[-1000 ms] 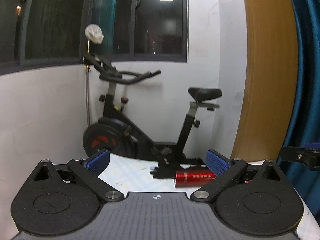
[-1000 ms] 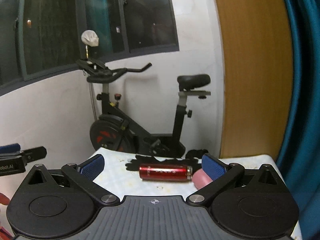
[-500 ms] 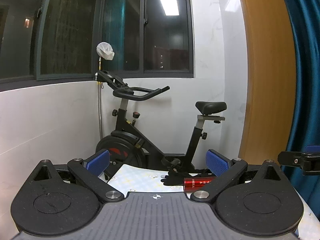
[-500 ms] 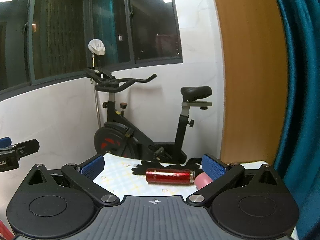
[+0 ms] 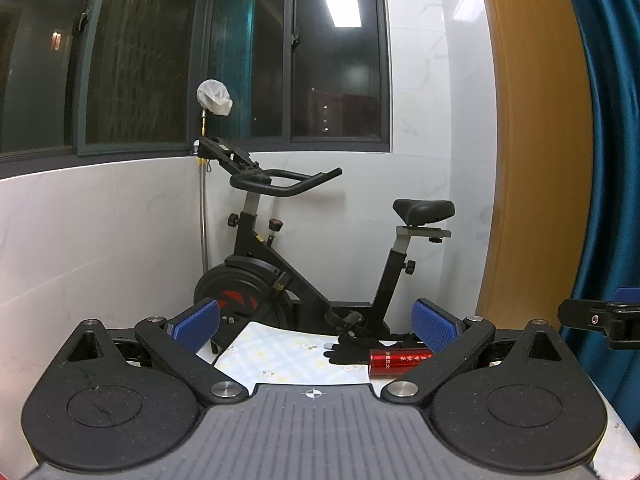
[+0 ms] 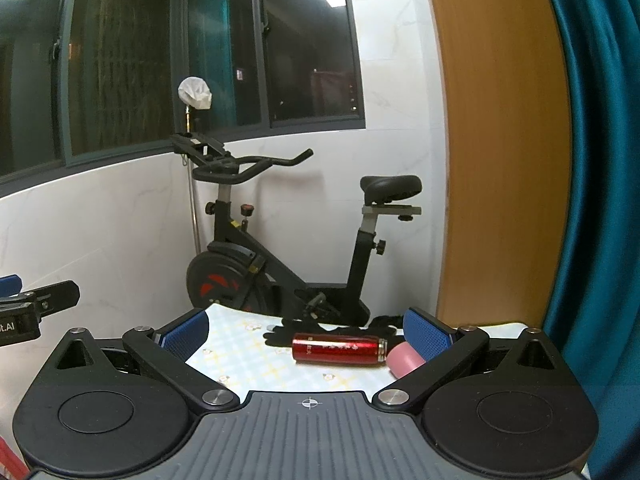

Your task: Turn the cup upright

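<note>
Behind the table (image 6: 248, 360) sits an exercise bike (image 6: 280, 248). Red cup (image 6: 338, 349) lies sideways just before the black gloves (image 5: 348, 350). Both my grippers, left (image 5: 316, 324) and right (image 6: 306, 330), are spread, holding nothing. I'd pinch mid-body, then pivot slowly.

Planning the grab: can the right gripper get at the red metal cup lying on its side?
Probably yes. The right gripper is open, and the red metal cup lies ahead between its fingers, with only bare patterned tablecloth before it.
</note>
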### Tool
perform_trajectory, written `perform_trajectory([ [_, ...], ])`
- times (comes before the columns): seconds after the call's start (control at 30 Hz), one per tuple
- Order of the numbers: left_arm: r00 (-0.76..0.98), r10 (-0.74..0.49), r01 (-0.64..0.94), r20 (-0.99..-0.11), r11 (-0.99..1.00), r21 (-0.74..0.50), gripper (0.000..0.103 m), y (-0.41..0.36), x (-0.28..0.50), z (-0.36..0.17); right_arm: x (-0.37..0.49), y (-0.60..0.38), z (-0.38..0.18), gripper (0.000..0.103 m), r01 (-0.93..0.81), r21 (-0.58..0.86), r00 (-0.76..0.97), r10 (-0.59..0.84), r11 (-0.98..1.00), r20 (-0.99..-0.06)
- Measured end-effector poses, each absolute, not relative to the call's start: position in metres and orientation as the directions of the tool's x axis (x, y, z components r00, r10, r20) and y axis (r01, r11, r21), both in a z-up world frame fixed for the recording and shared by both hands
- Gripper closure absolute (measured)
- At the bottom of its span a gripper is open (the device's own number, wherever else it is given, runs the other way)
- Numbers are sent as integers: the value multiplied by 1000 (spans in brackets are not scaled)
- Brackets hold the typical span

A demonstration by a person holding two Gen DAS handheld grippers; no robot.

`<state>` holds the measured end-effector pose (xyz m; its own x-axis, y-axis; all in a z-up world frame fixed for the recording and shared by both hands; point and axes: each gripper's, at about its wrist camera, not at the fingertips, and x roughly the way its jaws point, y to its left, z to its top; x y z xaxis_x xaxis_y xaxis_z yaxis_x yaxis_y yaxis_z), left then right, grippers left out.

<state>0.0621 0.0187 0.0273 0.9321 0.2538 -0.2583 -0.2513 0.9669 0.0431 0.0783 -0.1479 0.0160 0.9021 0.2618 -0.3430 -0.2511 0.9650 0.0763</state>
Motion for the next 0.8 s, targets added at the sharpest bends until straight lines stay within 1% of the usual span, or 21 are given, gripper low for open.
perform_trajectory([
  [0.8, 937, 244, -242, -252, 970, 40, 0, 19, 55, 25, 73, -145, 13, 0, -257, 81, 894, 269, 963, -358],
])
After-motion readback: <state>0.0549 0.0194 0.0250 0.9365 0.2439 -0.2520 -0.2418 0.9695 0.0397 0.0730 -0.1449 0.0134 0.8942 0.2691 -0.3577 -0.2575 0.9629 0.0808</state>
